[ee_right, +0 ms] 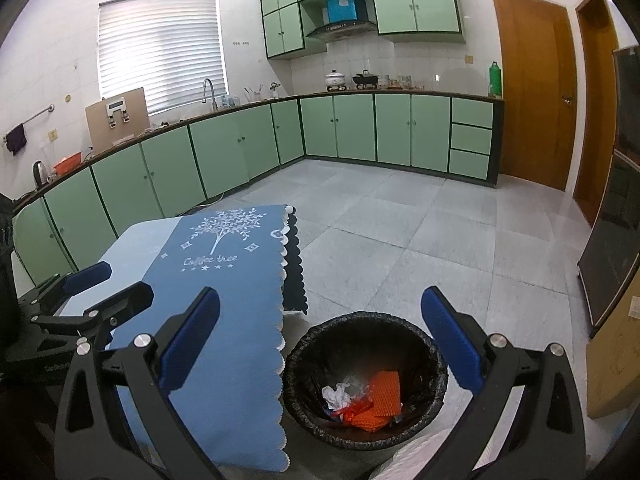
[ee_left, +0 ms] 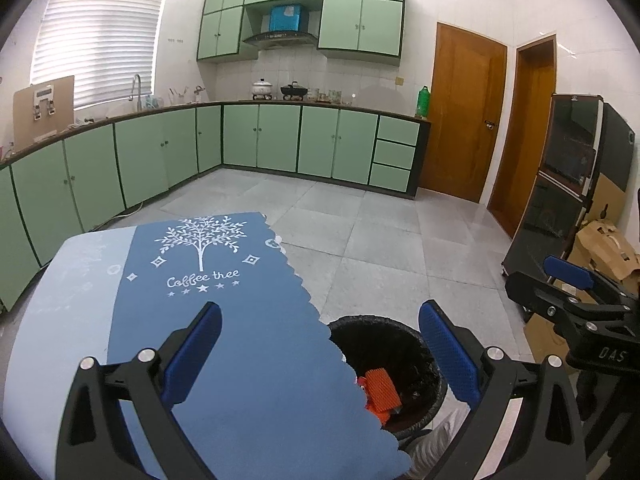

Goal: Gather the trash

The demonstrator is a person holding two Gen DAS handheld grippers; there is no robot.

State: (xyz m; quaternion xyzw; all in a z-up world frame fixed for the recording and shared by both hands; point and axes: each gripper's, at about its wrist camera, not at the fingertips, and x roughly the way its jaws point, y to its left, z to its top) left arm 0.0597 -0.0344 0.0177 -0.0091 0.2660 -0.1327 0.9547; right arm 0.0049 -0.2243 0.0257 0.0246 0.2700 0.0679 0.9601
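Note:
A round bin with a black liner (ee_right: 304,360) stands on the floor beside the table; it also shows in the left wrist view (ee_left: 420,344). Inside lie orange mesh trash (ee_right: 382,398), crumpled white paper (ee_right: 338,394) and small scraps; the orange mesh also shows in the left wrist view (ee_left: 380,392). My left gripper (ee_left: 320,356) is open and empty above the table's right edge. My right gripper (ee_right: 320,344) is open and empty above the bin. Each gripper shows in the other's view, the right one (ee_left: 576,292) at the far right, the left one (ee_right: 96,292) at the left.
The table carries a blue cloth printed "Coffee tree" (ee_left: 224,320) with a scalloped edge. Green kitchen cabinets (ee_right: 248,140) line the back and left walls. A dark glass cabinet (ee_left: 568,184) and cardboard boxes (ee_left: 604,244) stand at the right. Grey floor tiles (ee_right: 400,240) lie beyond the bin.

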